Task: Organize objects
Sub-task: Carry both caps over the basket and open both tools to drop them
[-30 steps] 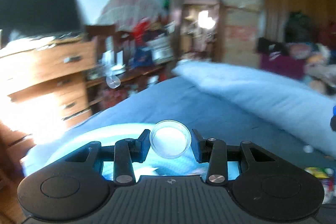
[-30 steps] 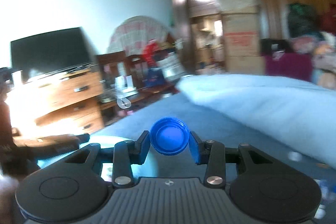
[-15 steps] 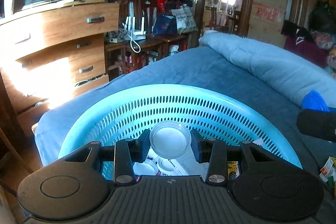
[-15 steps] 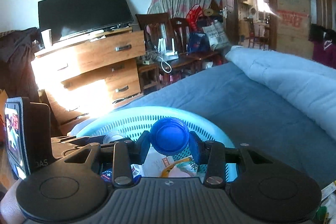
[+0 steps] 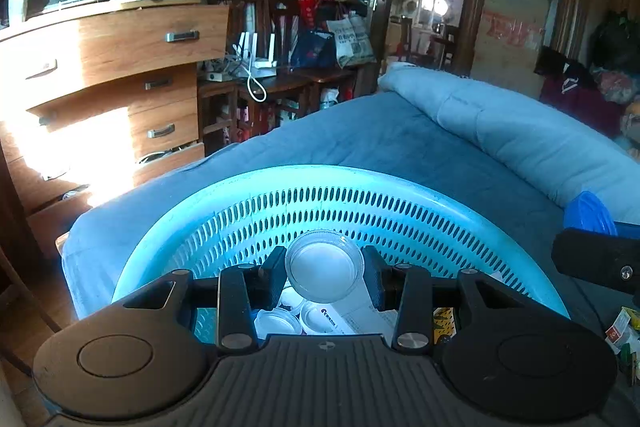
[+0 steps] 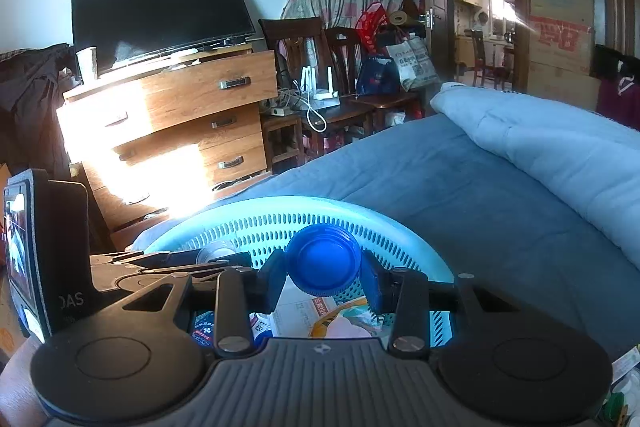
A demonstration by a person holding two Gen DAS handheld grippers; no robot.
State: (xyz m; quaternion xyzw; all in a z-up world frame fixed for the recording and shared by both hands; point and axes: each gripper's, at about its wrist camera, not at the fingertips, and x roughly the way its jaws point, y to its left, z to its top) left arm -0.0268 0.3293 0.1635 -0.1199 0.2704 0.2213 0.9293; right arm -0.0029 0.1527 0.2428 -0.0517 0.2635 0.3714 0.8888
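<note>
My left gripper (image 5: 324,277) grasps a clear lid (image 5: 325,270), my right gripper (image 6: 323,270) a blue cap (image 6: 324,261), above the basket (image 5: 400,187); "DAS" marks the phone mount (image 6: 70,301) at 9 o'clock.

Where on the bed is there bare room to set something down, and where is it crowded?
The blue bedspread lies bare between the basket's far rim and the rolled light-blue quilt, and out toward the bed's far edge by the dresser. The basket floor is crowded with white lids and paper packets; more packets litter the bed beside its right side.
</note>
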